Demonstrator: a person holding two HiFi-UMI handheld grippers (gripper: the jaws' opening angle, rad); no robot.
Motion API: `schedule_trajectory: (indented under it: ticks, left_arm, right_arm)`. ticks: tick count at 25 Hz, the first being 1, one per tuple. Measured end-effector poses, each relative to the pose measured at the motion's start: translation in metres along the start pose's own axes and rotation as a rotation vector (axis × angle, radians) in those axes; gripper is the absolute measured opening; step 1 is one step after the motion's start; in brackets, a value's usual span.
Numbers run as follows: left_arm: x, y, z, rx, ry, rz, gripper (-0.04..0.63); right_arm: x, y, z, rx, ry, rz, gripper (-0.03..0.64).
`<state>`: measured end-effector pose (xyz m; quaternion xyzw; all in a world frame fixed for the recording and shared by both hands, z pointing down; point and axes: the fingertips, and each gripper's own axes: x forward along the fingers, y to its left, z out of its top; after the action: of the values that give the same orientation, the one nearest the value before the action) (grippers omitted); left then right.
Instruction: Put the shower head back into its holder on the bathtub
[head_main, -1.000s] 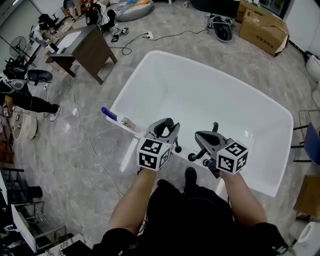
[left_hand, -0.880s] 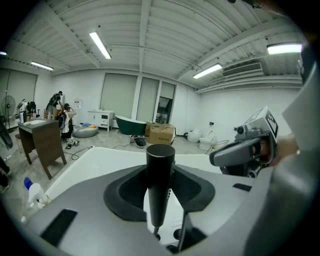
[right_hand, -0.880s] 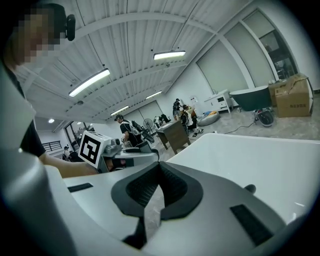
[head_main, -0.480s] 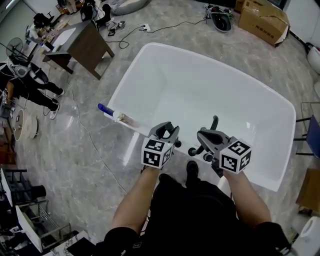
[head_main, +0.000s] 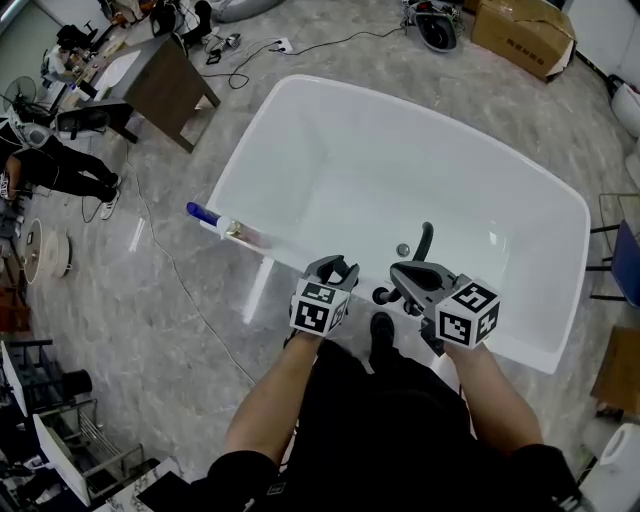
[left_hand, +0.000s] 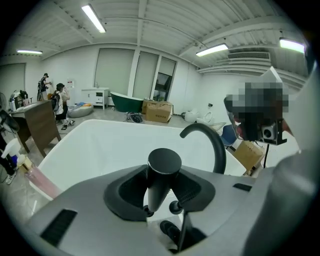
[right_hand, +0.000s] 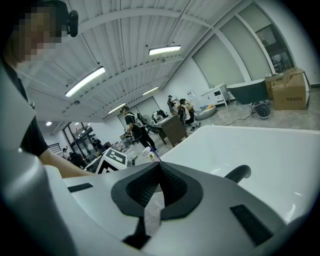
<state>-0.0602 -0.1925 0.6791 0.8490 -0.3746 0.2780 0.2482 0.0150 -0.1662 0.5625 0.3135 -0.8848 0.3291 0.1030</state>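
Bathtub (head_main: 420, 170) stands on grey marbled floor (head_main: 180, 300) near wooden table (head_main: 165, 85)

Black clothing (head_main: 390, 420), grey marker-cubed tools (head_main: 333, 268) (head_main: 405, 272)

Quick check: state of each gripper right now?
Left gripper: closed on the black shower head.
Right gripper: closed, nothing between its jaws.
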Motion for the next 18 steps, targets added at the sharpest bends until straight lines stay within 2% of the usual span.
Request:
schedule_trajectory:
  ticks: [18]
  left_arm:
    - [0.043,0.008,-0.052,-0.006,0.114,0.014,0.152]
  right_arm:
    - [-0.019,-0.017,-0.020,-0.007,0.082,-0.050,0.017]
